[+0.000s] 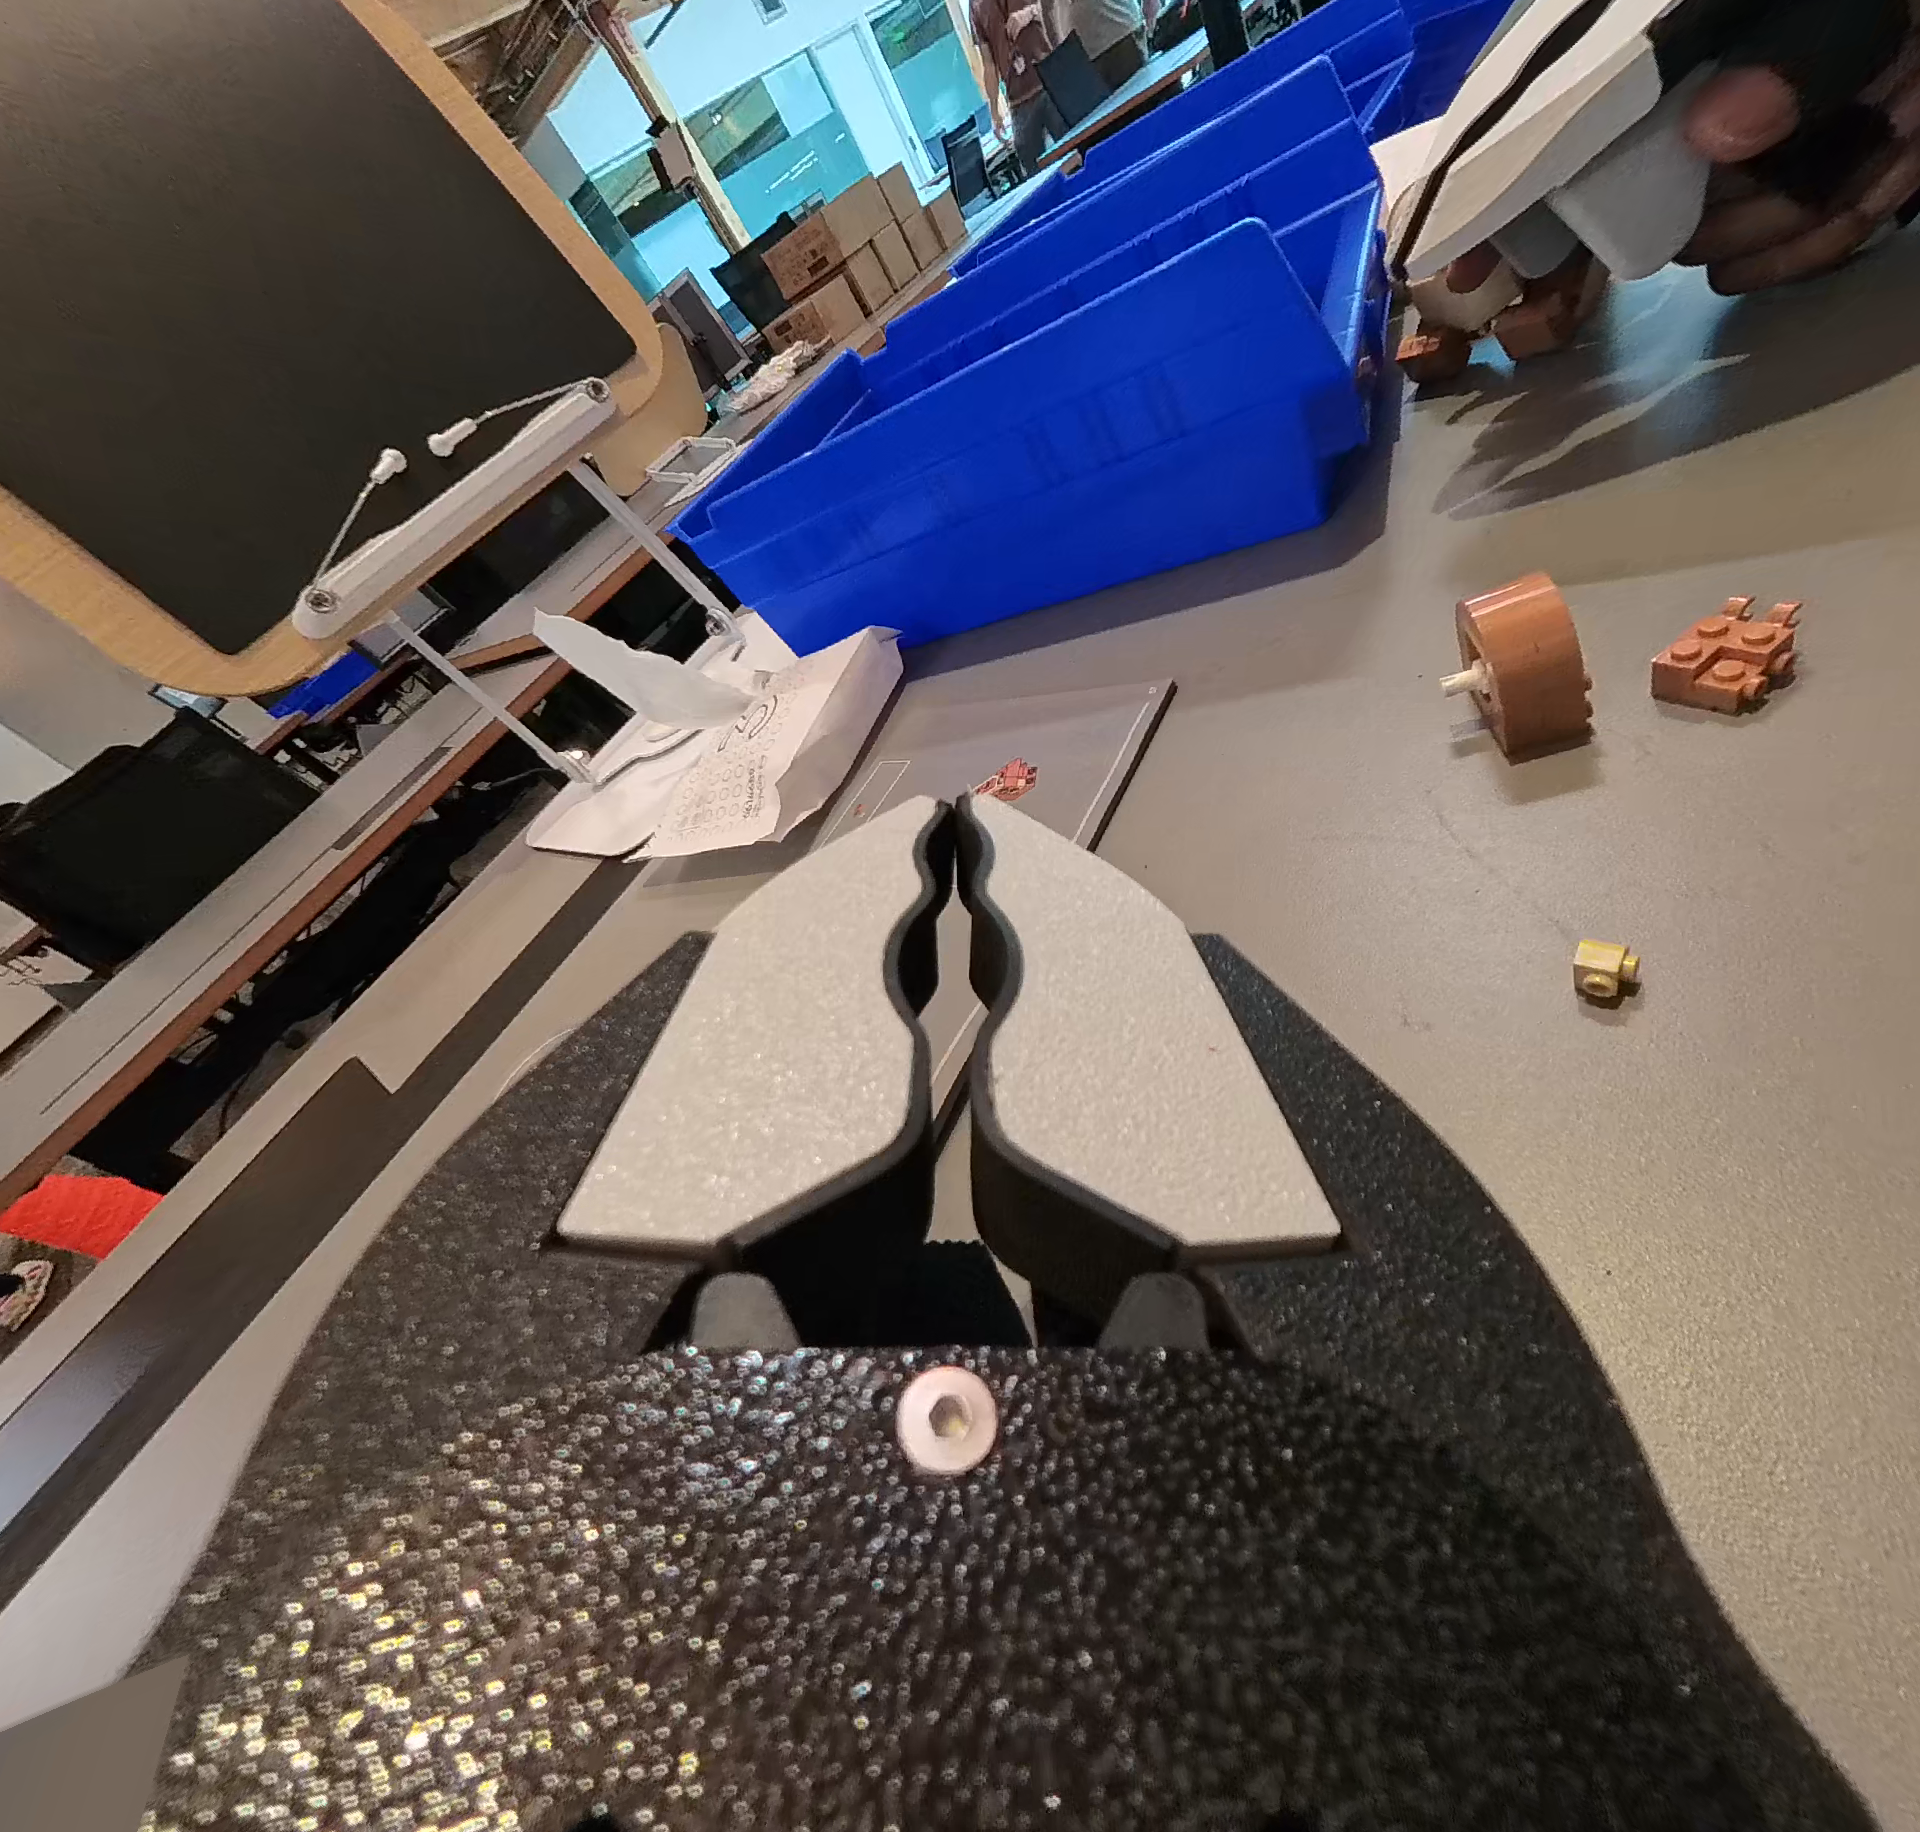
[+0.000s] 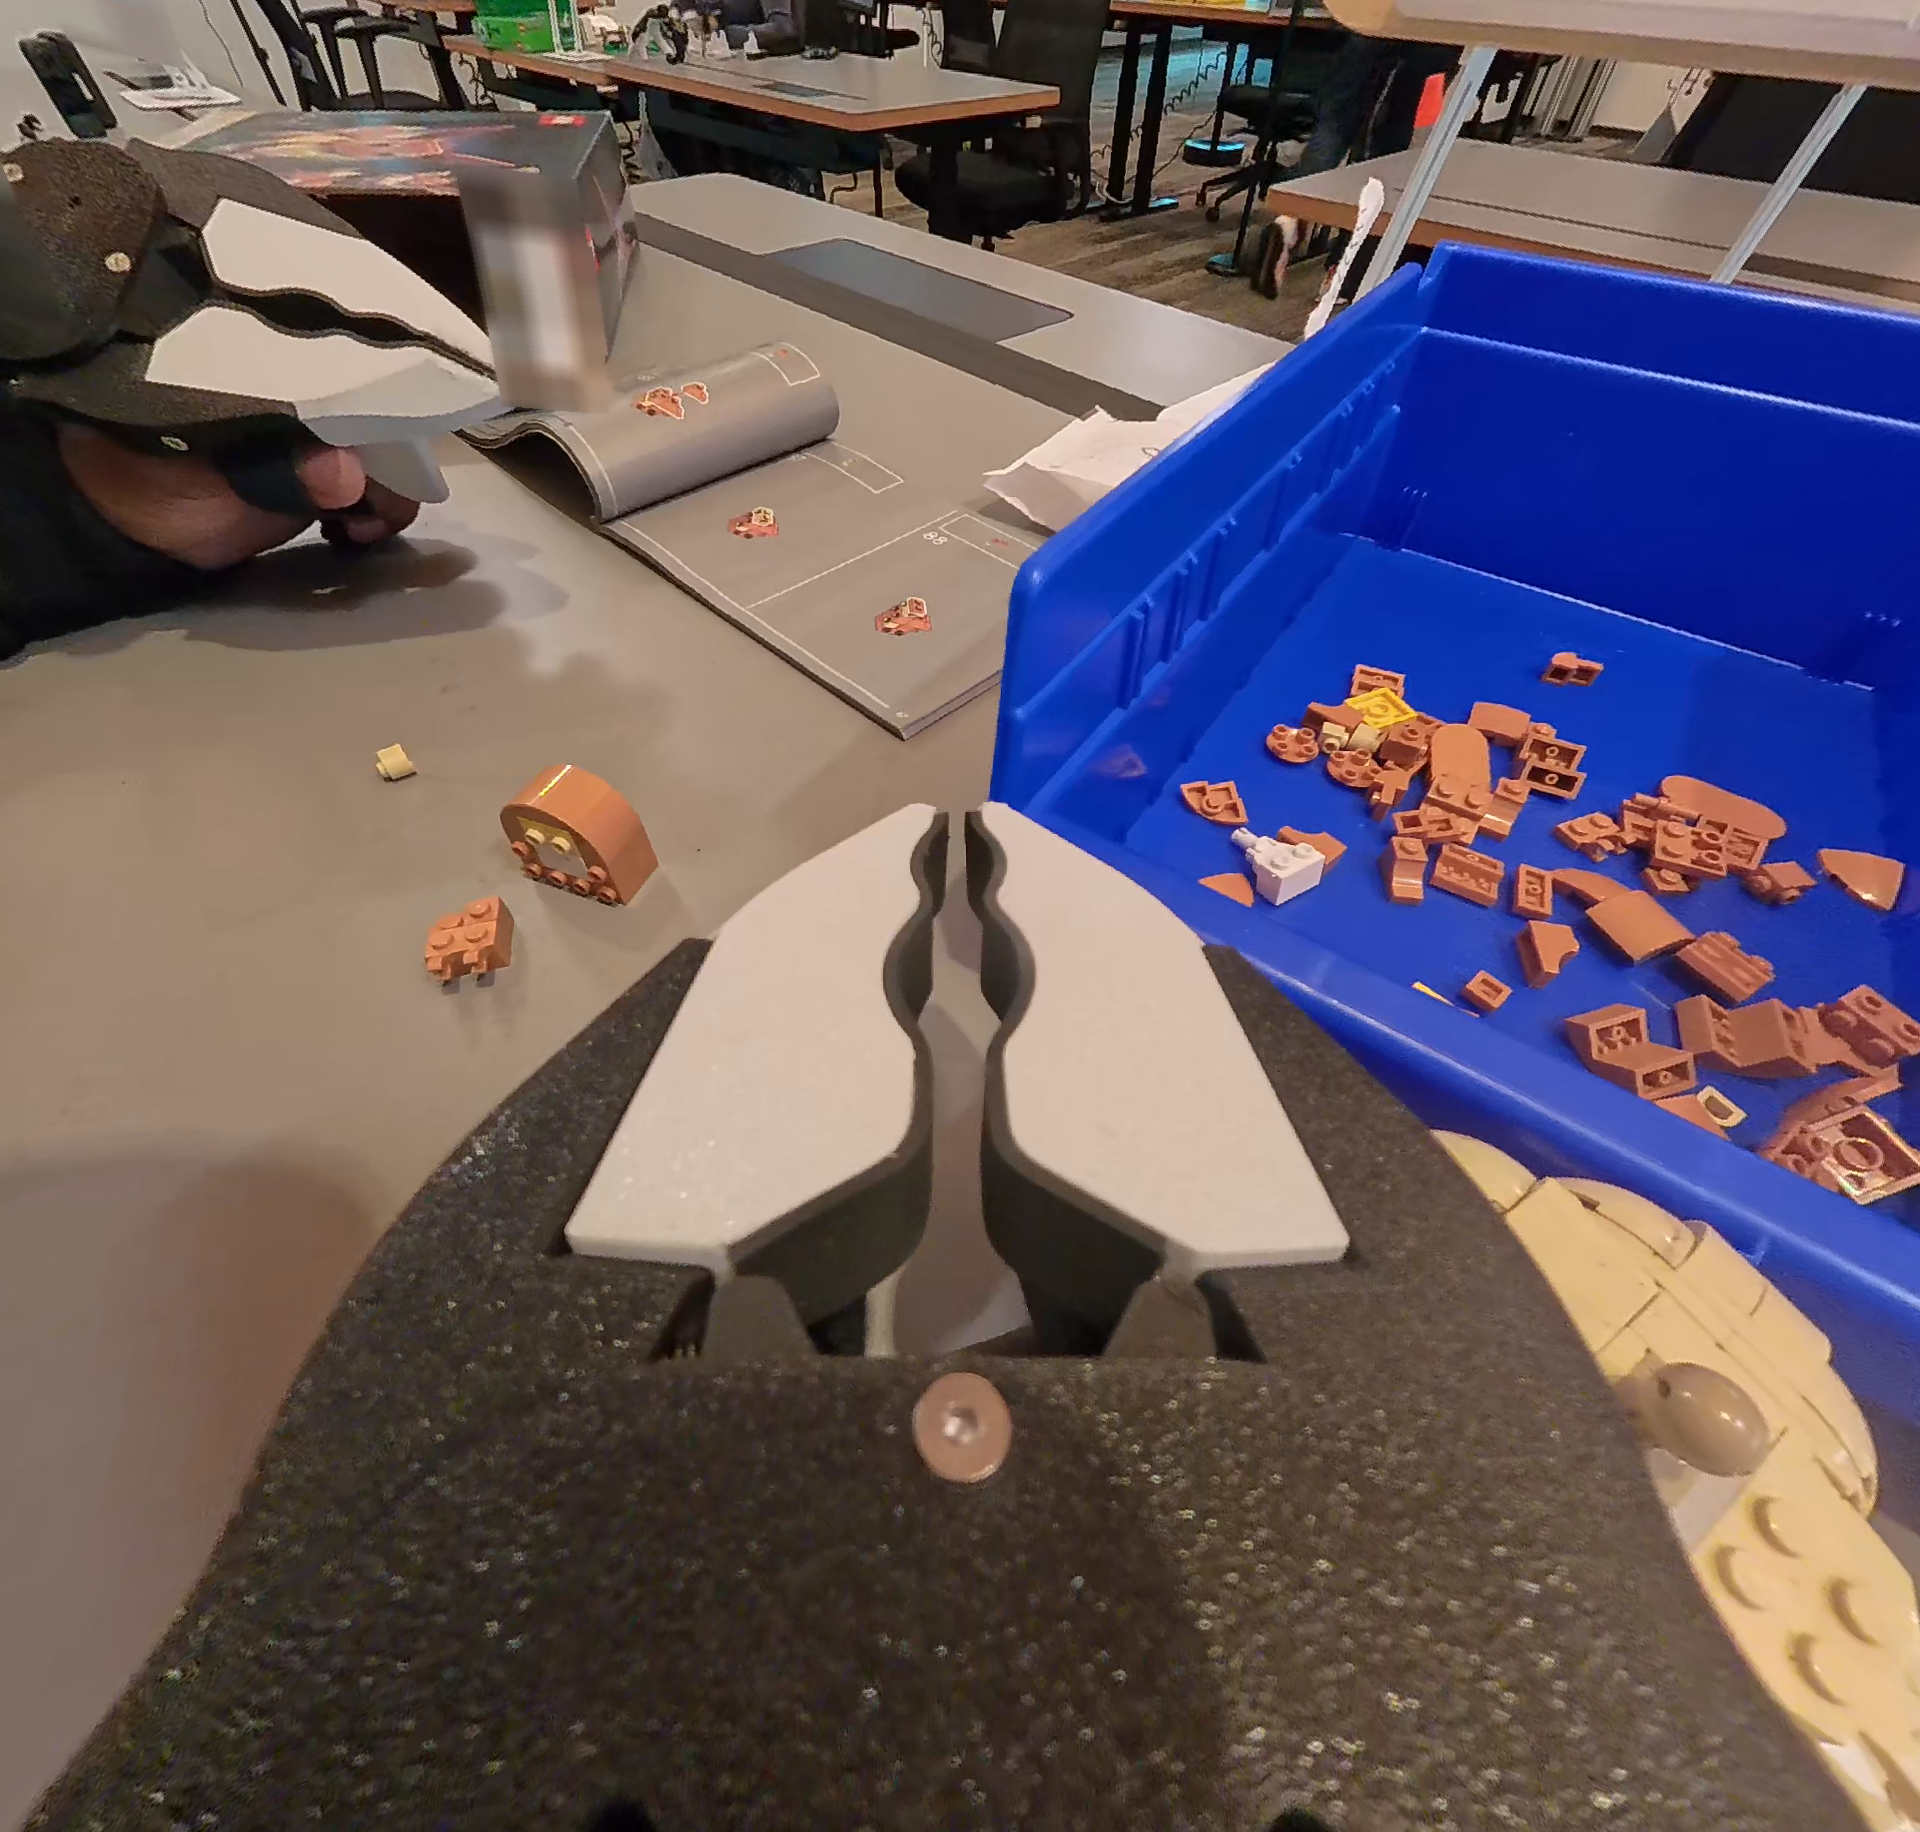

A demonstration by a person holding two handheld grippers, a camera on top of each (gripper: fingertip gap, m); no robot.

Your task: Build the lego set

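Nearest our right claw (image 2: 957,826) is a rounded brown plastic brick arch (image 2: 578,833) with studs along its foot, standing on the grey worktop (image 2: 260,951) at about ten o'clock from the fingertips. We judge it light, stiff and glossy, so likely slippery on its curved top; its flat faces look the surer place to take hold. Just beside it, lower left, lies a small brown studded brick cluster (image 2: 469,939), and farther off a tiny tan brick (image 2: 395,762). The right claw is all but closed, with only a thin slit between its pads and nothing in it. At two o'clock a blue plastic bin (image 2: 1091,639) holds many loose brown pieces. Our left claw (image 1: 956,808) is closed and empty above an open grey instruction booklet (image 1: 1039,733).
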